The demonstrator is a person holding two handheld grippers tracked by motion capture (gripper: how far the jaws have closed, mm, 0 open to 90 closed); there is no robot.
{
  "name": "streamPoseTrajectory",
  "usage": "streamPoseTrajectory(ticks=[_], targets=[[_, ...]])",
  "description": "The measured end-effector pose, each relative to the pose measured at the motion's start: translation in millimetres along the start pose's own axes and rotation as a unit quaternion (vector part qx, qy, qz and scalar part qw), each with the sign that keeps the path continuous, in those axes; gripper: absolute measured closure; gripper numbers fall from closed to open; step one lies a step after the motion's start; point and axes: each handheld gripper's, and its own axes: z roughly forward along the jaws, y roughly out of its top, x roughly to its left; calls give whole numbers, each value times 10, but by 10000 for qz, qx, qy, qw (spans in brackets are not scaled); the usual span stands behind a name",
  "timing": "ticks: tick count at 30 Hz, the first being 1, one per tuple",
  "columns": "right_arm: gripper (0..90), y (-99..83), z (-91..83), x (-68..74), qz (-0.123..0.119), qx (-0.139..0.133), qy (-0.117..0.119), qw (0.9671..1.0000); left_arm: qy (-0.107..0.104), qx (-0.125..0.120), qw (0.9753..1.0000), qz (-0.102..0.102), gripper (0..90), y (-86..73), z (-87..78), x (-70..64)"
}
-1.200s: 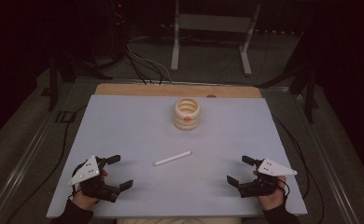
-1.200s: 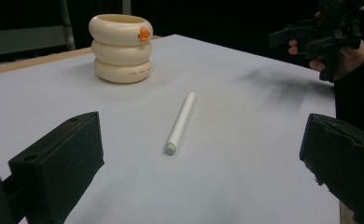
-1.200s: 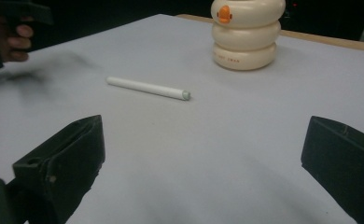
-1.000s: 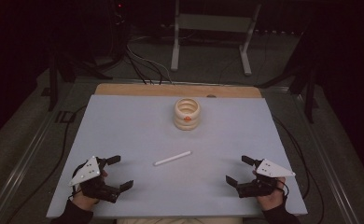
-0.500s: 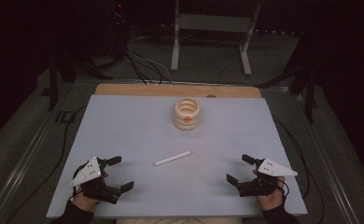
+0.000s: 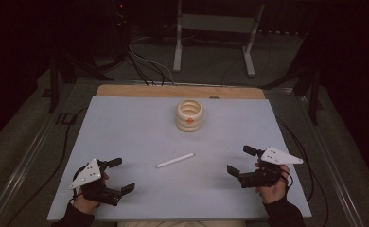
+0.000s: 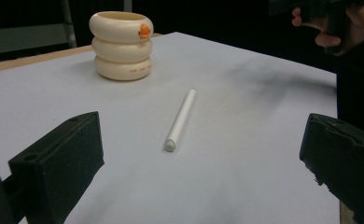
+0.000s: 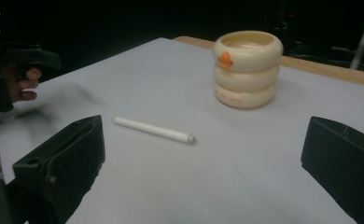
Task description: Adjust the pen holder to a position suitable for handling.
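A white stick point(image 6: 174, 161) lies flat near the middle of the pale blue table top point(image 6: 126, 127), also in the left gripper view point(image 7: 181, 119) and the right gripper view point(image 8: 153, 129). Behind it stands a cream holder point(image 6: 189, 115) made of three stacked rings with an orange mark point(image 7: 122, 45) point(image 8: 247, 68). My left gripper point(image 6: 120, 175) rests open near the front left corner, nothing between its jaws. My right gripper point(image 6: 241, 161) is open at the front right, likewise empty. Both point toward the stick, well apart from it.
A wooden strip point(image 6: 140, 91) runs along the table's far edge. Beyond it are cables point(image 6: 144, 64) on the floor and a grey metal stand point(image 6: 215, 33). Dark floor surrounds the table on both sides.
None of note: both grippers stay open in place, with only a slight shift of the left hand. The stick and holder have not moved.
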Motion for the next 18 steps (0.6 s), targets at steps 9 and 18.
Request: streamPoseTrajectory(ticks=[9, 18], targets=[[0, 345, 271, -14, -166, 24, 53, 9998, -29, -19, 10000, -36, 1, -3, -2, 4], [0, 549, 592, -126, -98, 147, 93, 9998, -45, -18, 10000, -26, 1, -2, -3, 1]])
